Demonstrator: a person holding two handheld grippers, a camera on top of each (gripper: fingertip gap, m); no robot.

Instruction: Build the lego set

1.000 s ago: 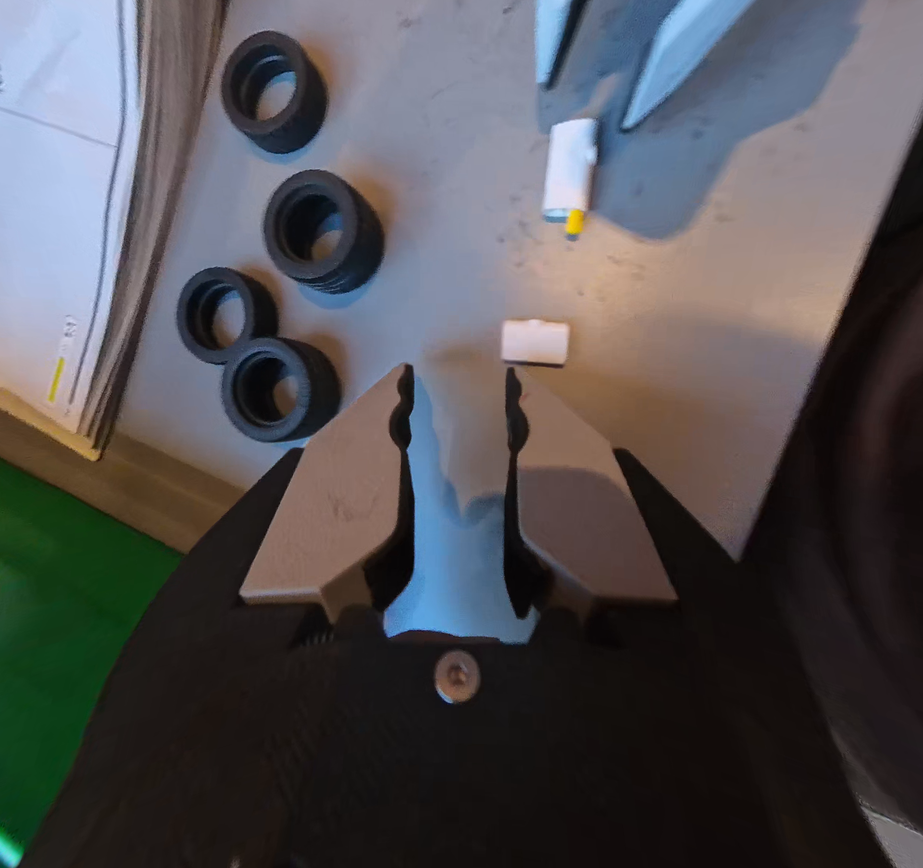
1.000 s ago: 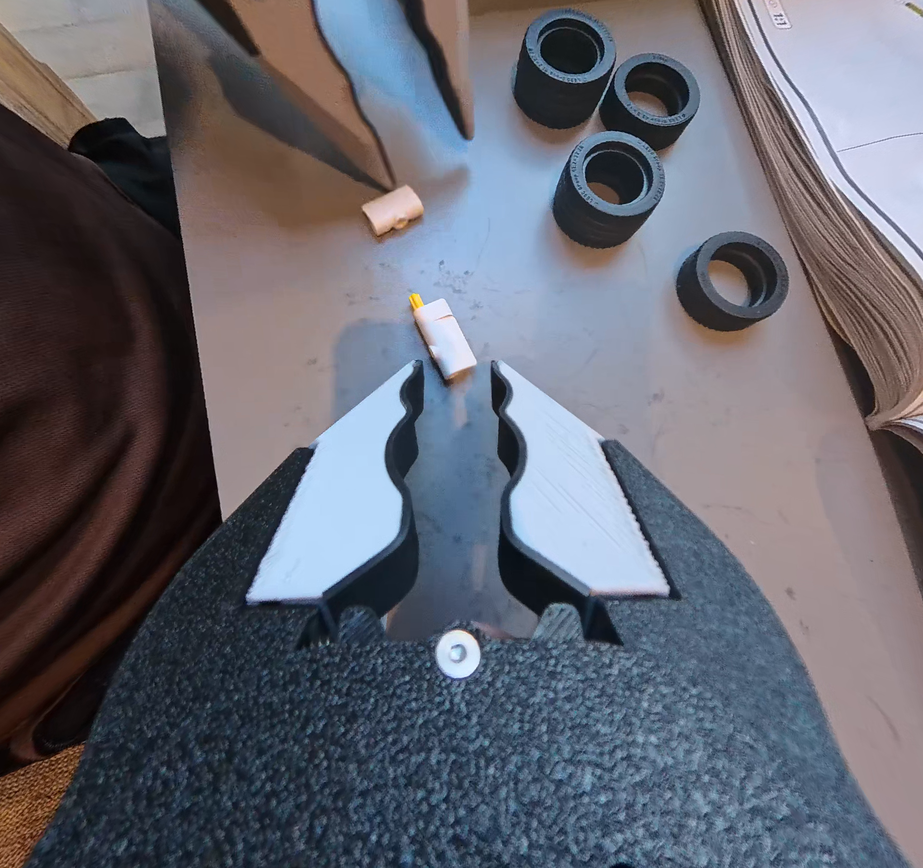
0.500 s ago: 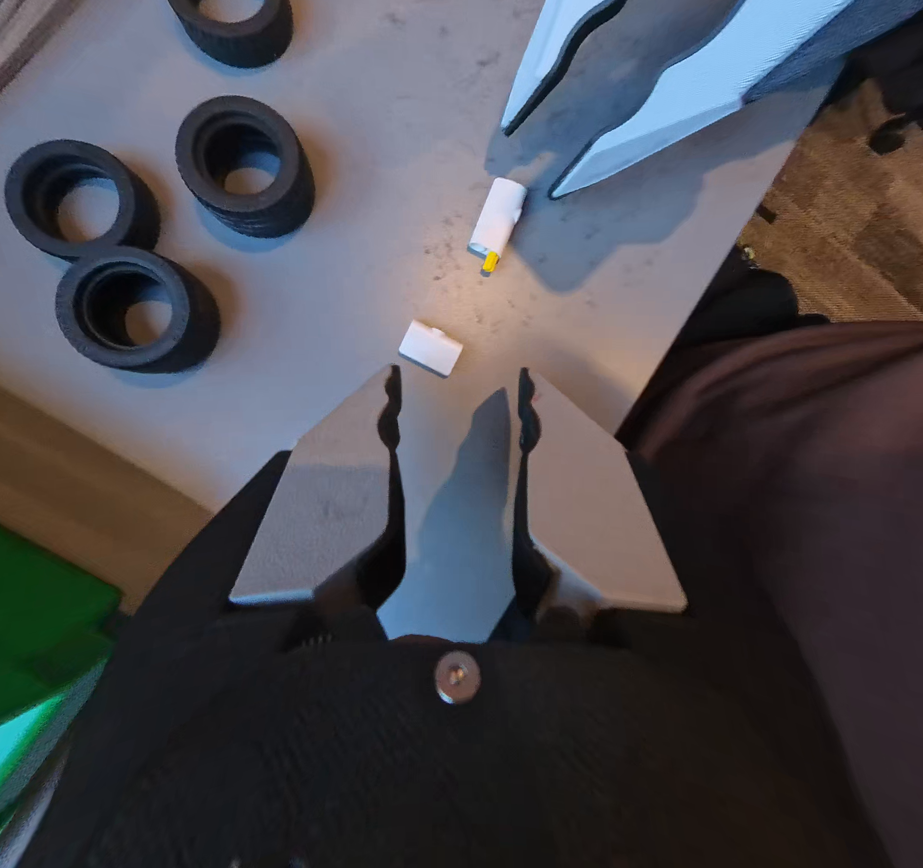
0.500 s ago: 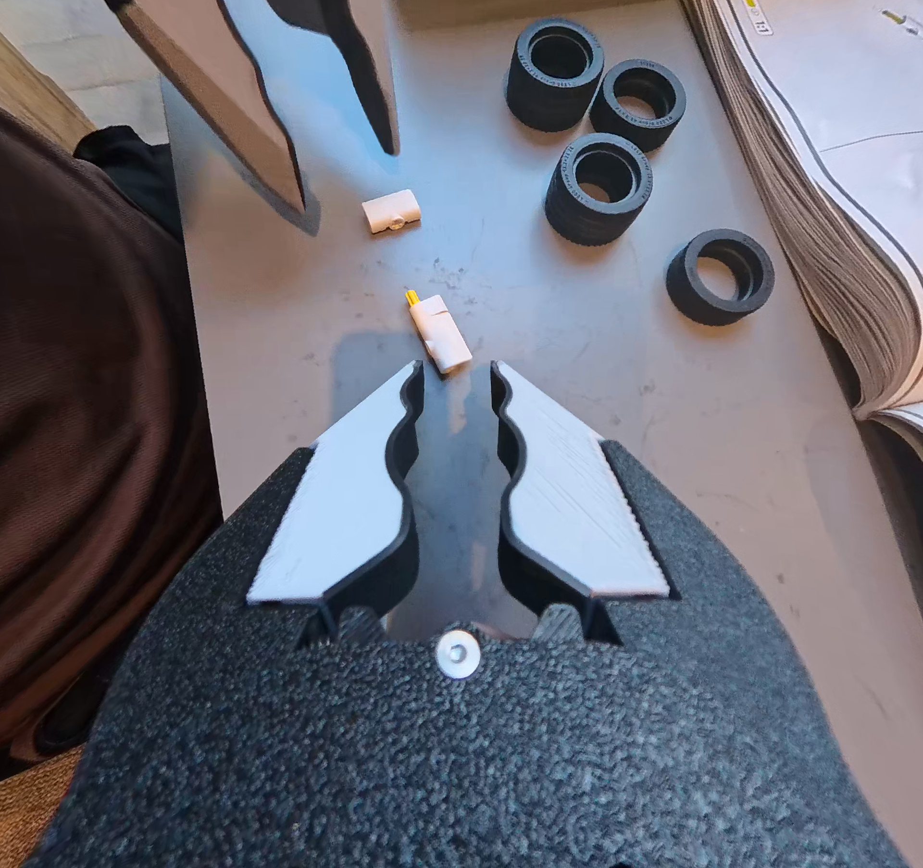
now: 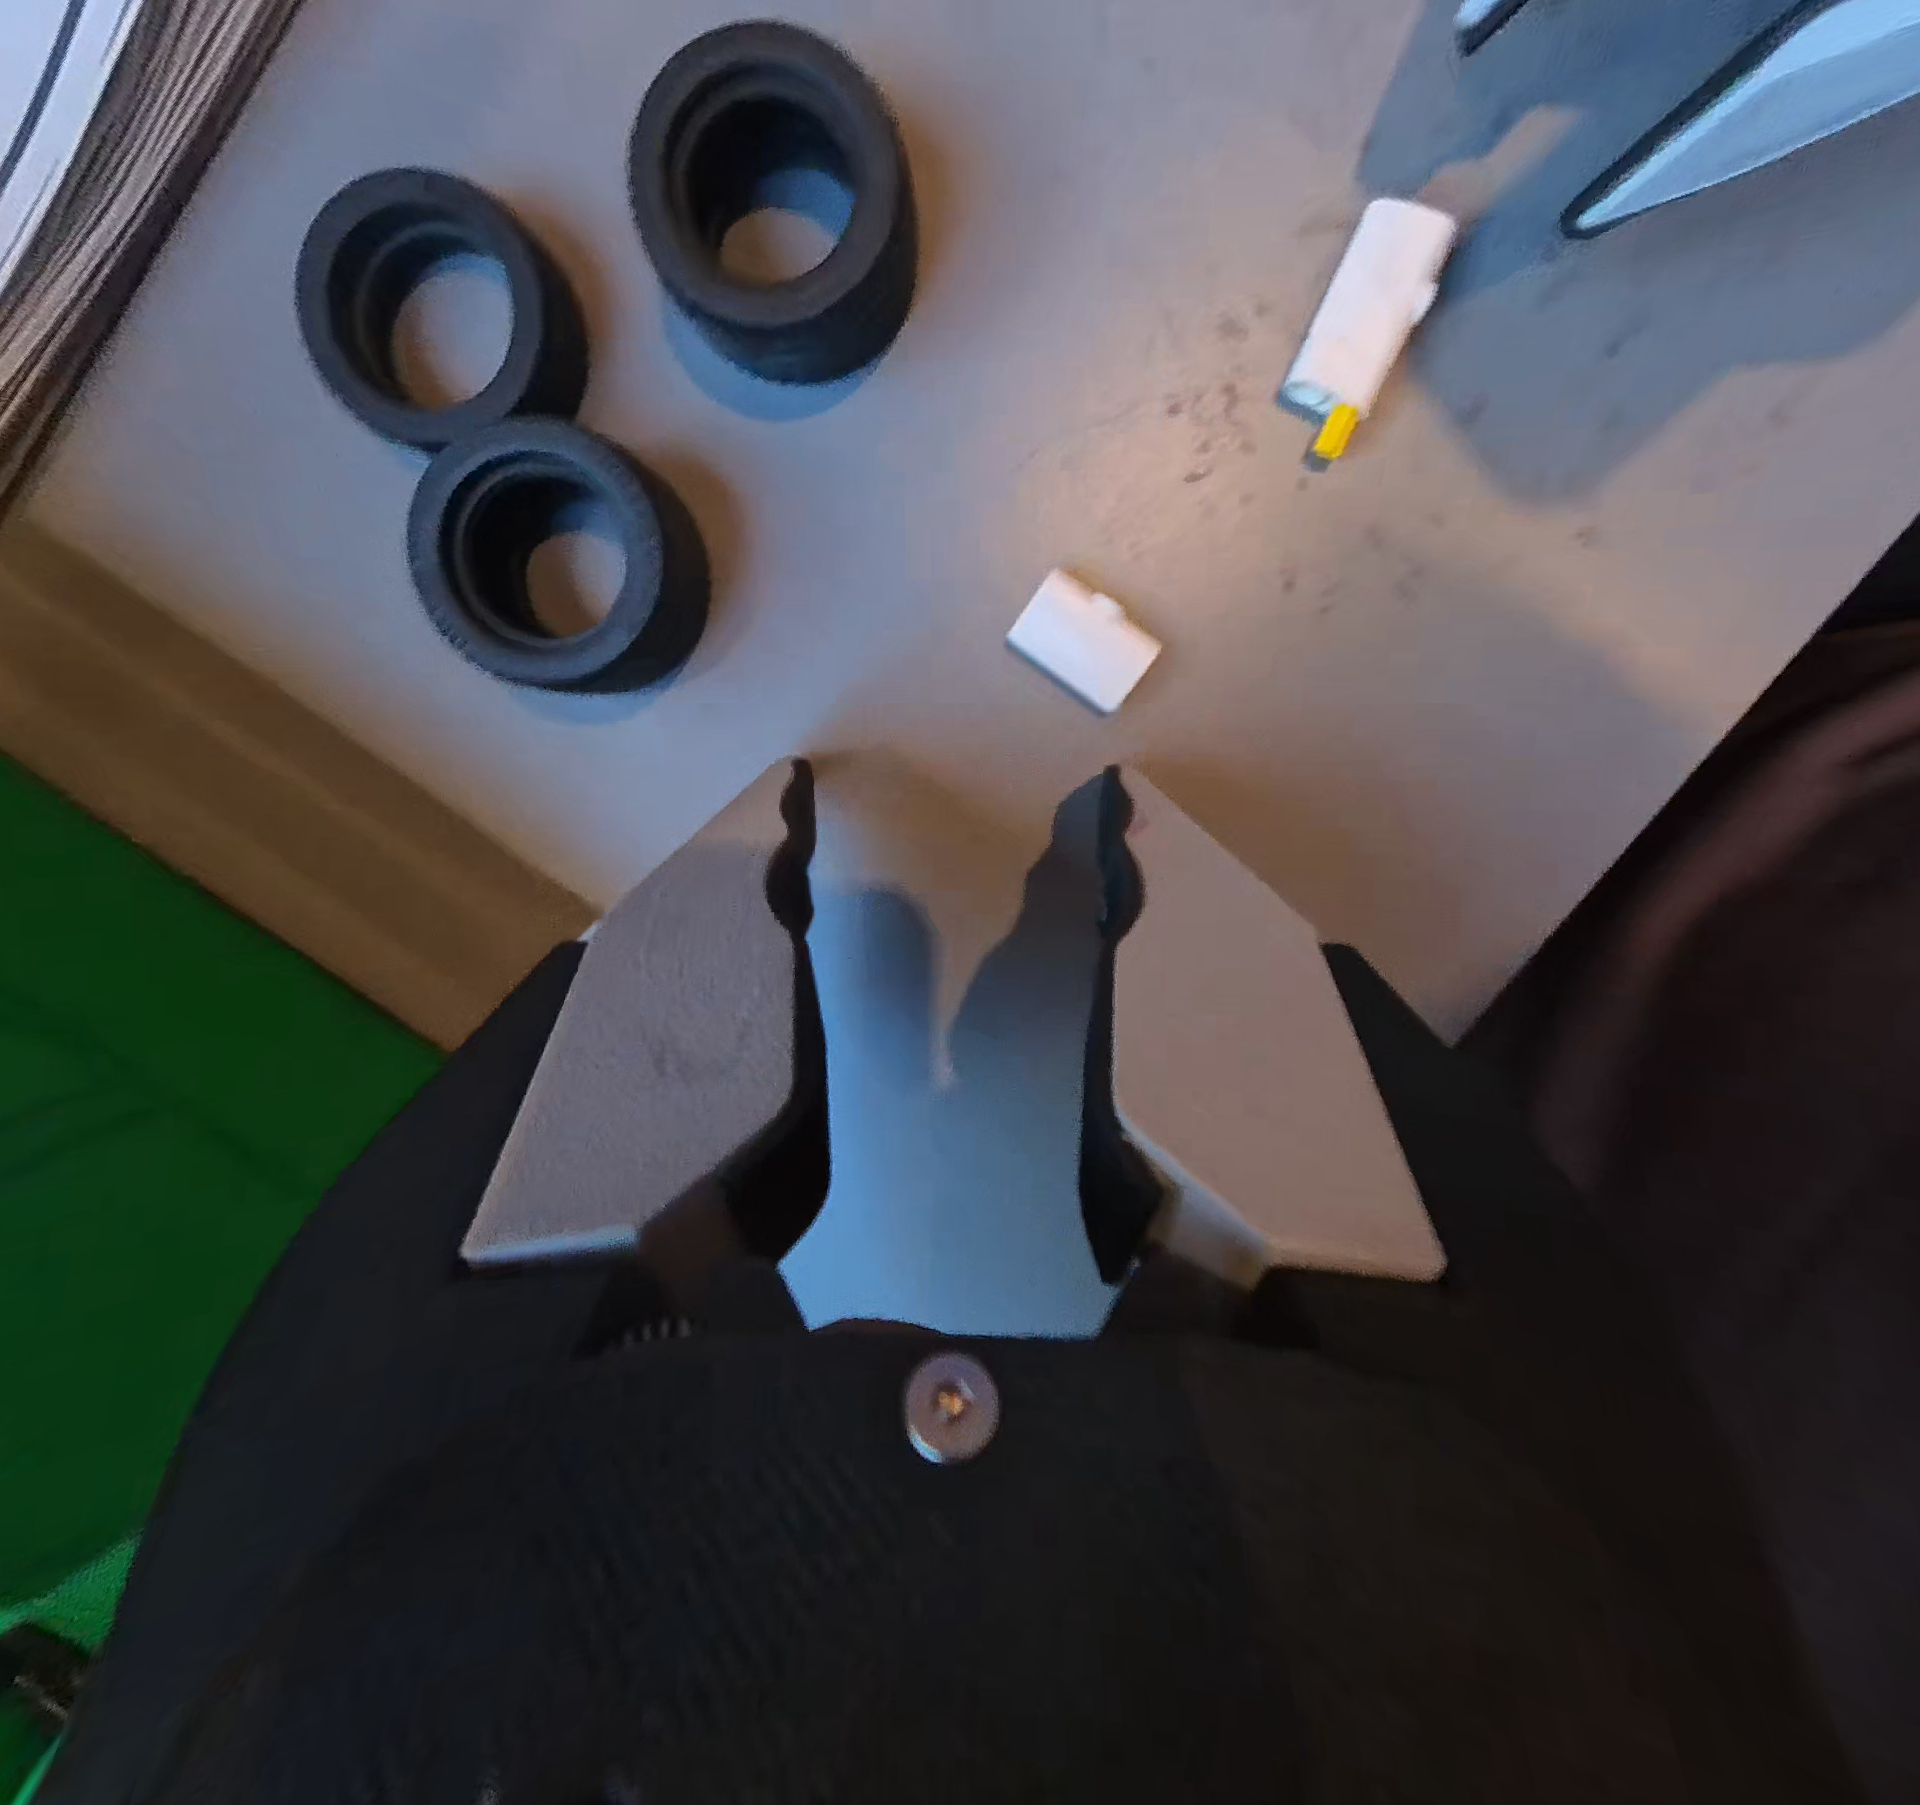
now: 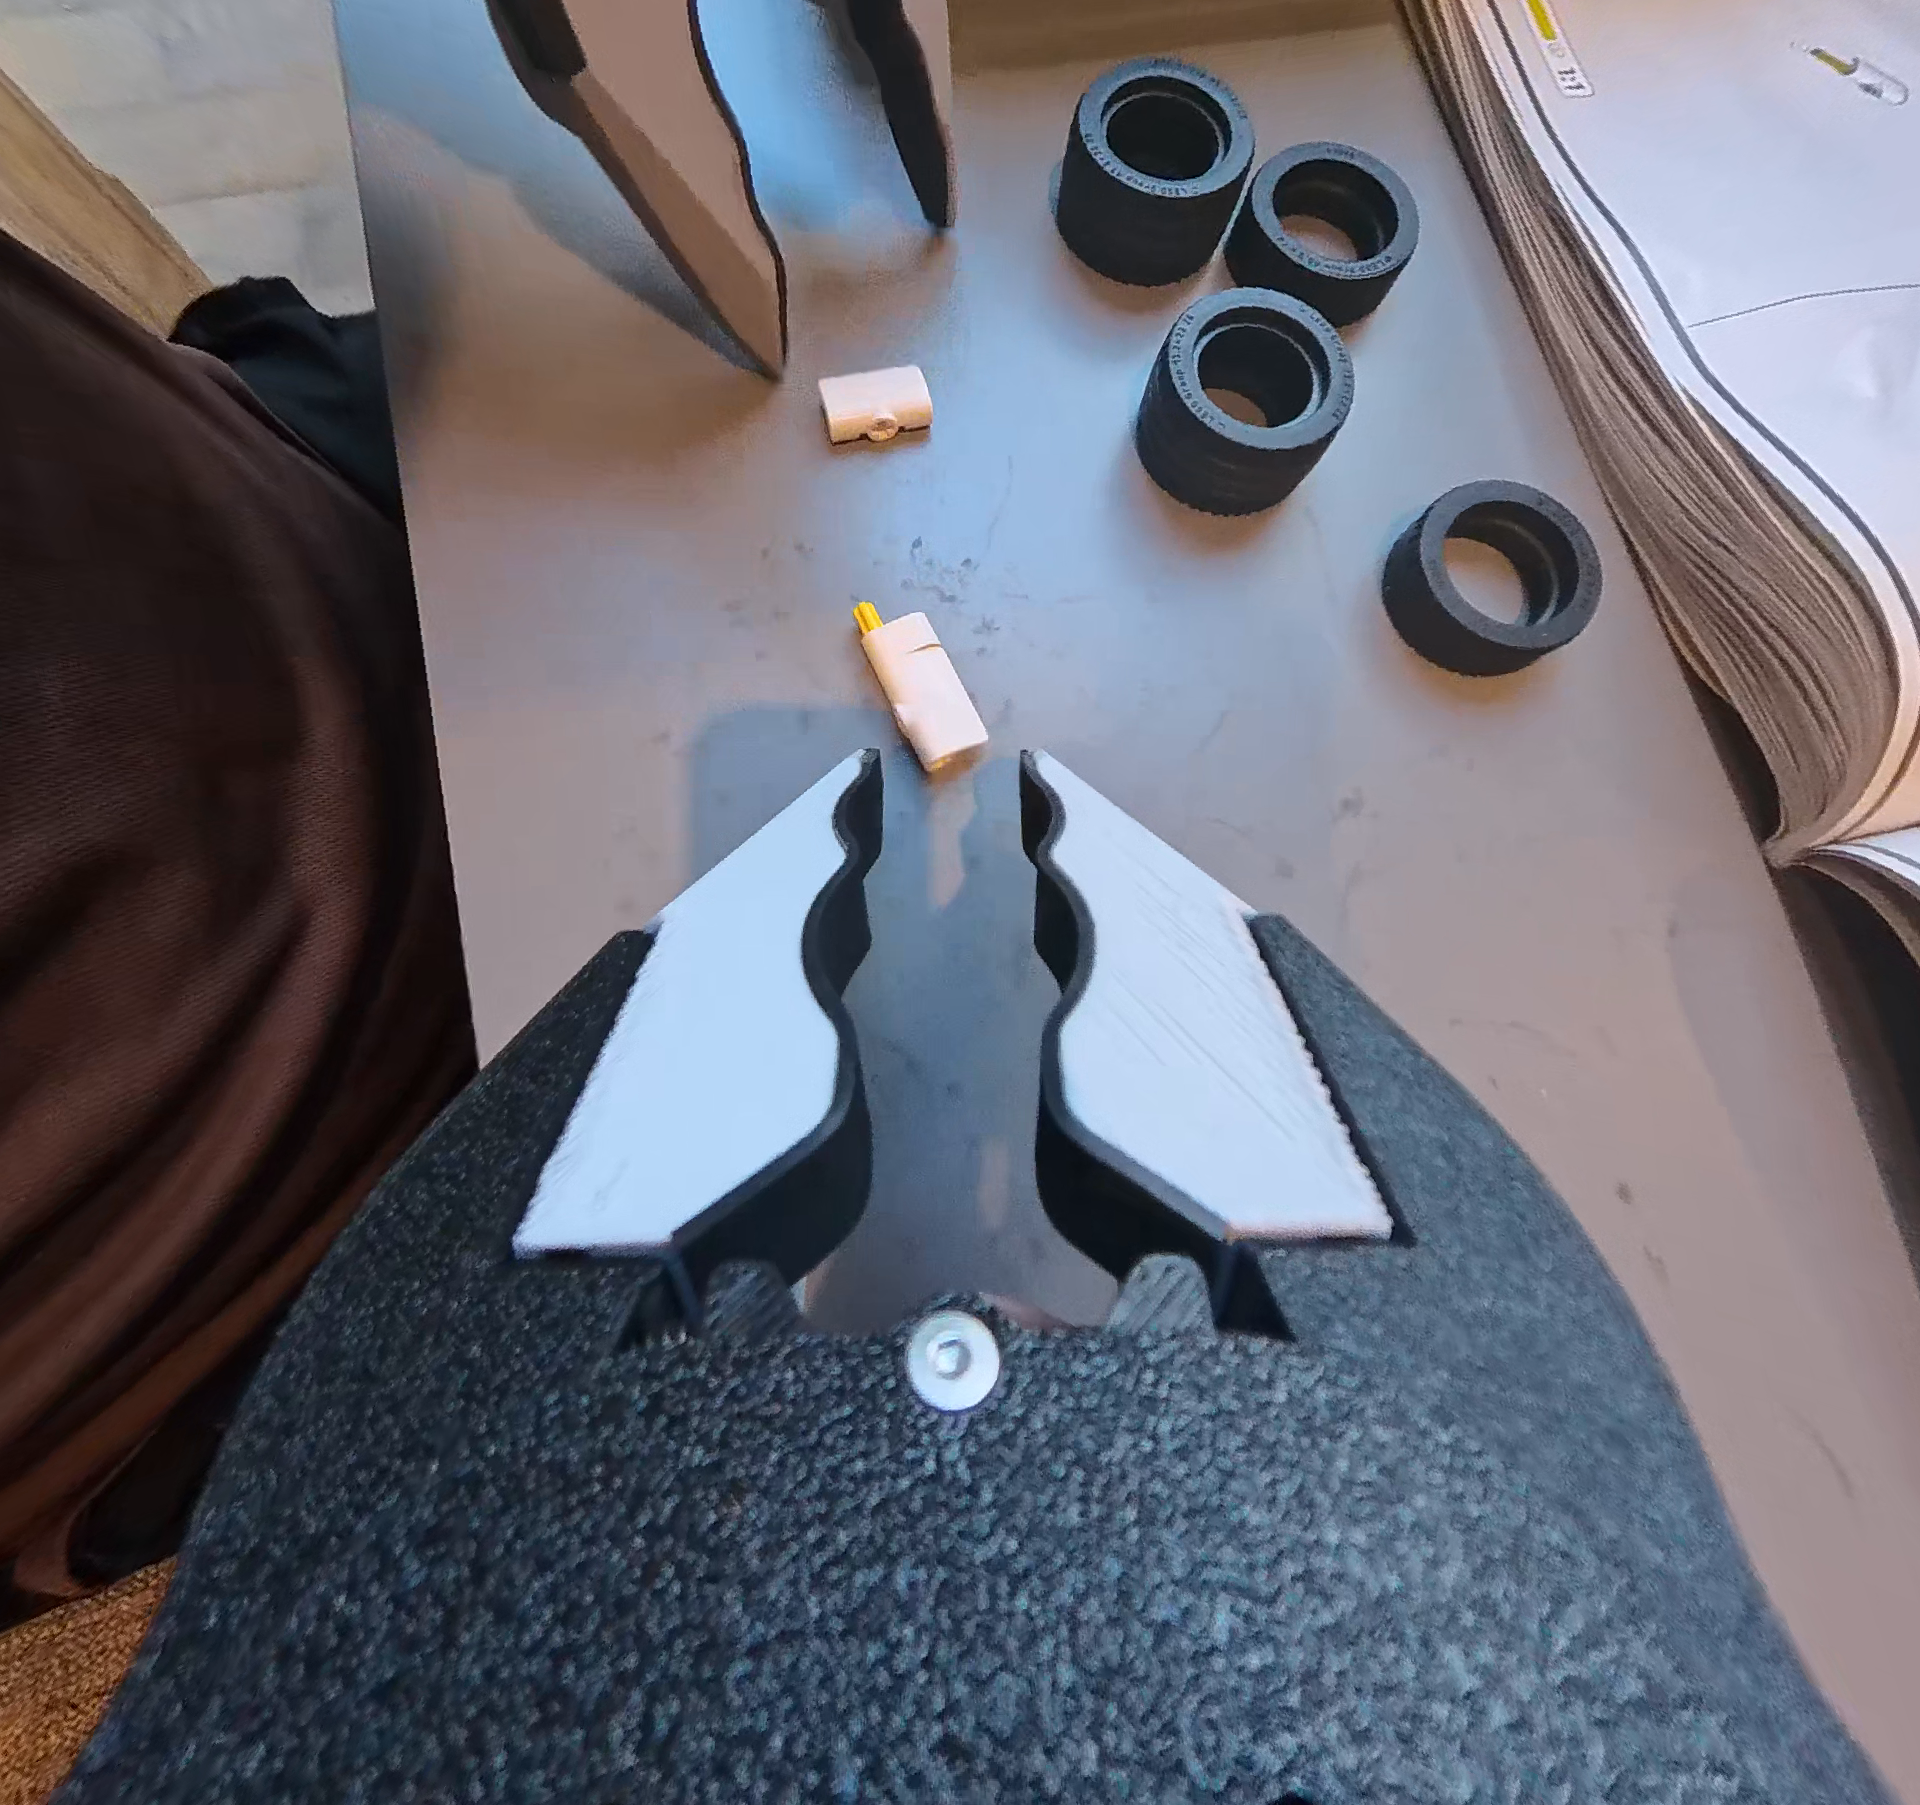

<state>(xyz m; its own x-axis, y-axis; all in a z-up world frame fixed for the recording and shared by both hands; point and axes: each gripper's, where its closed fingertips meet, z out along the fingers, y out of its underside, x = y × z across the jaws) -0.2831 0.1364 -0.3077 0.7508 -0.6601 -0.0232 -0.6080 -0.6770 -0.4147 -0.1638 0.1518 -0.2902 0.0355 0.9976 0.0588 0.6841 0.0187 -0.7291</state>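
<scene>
Two small white lego pieces lie on the grey table. A short white connector point(image 5: 1083, 640) lies just ahead of my left gripper point(image 5: 954, 776), which is open and empty; it also shows in the right wrist view point(image 6: 873, 408). A longer white connector with a yellow pin point(image 6: 925, 690) lies just ahead of my right gripper point(image 6: 951, 768), which is open and empty; it also shows in the left wrist view point(image 5: 1363, 321). Several black rubber tyres point(image 6: 1242, 401) stand to the right of the pieces. The left gripper's fingers point(image 6: 665, 166) hang over the far connector.
An open instruction booklet point(image 6: 1704, 301) lies along the table's right side. A person's dark brown clothing point(image 6: 187, 768) borders the table's left edge. A green surface point(image 5: 156, 1080) lies beyond the far edge. One tyre point(image 6: 1491, 581) sits apart near the booklet.
My left gripper has swung and opened wider, and the short white connector now sits ahead of its right finger. The right gripper has held still in front of the pin connector.
</scene>
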